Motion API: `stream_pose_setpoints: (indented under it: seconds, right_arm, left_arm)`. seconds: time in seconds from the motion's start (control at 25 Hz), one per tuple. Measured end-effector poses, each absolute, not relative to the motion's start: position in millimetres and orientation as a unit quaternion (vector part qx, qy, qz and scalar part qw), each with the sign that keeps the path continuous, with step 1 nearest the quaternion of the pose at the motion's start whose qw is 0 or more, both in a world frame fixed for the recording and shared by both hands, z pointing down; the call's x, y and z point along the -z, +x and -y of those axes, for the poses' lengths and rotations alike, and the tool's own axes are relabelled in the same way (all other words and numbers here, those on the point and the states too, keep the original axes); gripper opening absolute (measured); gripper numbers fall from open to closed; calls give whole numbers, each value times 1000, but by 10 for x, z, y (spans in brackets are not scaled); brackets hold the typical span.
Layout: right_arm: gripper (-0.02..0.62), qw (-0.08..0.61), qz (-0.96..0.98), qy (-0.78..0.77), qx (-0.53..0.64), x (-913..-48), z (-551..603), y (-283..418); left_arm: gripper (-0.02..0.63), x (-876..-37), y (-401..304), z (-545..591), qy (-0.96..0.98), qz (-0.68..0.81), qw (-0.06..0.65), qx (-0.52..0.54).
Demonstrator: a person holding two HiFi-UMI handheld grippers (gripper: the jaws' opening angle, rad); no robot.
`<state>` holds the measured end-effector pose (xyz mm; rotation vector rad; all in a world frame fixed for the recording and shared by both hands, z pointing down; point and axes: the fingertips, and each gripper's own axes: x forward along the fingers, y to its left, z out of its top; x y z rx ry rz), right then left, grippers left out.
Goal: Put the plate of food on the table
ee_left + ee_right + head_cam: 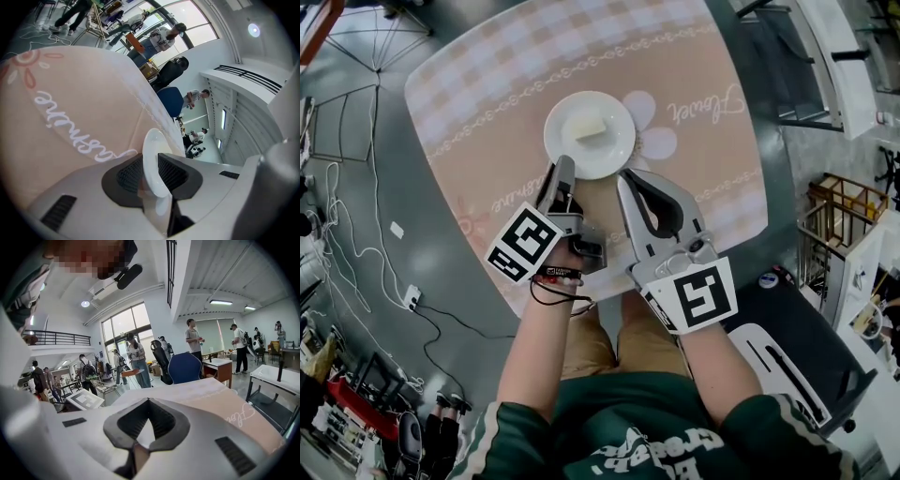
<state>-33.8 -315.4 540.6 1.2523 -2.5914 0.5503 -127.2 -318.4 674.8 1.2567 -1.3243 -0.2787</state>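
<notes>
Left gripper, lower centre-left: jaws clamped on near rim of round white plate carrying pale food block, upper centre, on pink checked-cloth table. Right gripper: jaws together, empty, just beside plate.

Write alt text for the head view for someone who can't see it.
The left gripper clamps the near rim of a white plate holding a pale block of food, over a pink checked tablecloth. The right gripper sits shut and empty beside it.
</notes>
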Motion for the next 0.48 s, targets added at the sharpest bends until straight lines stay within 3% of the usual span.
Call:
stream_pose_setpoints:
  seconds: [0.48]
  right_arm:
    - [15, 111, 880, 421, -189, -5472, 3055, -367]
  left_arm:
    - [94, -6786, -1311, 3122, 545, 573, 601, 114]
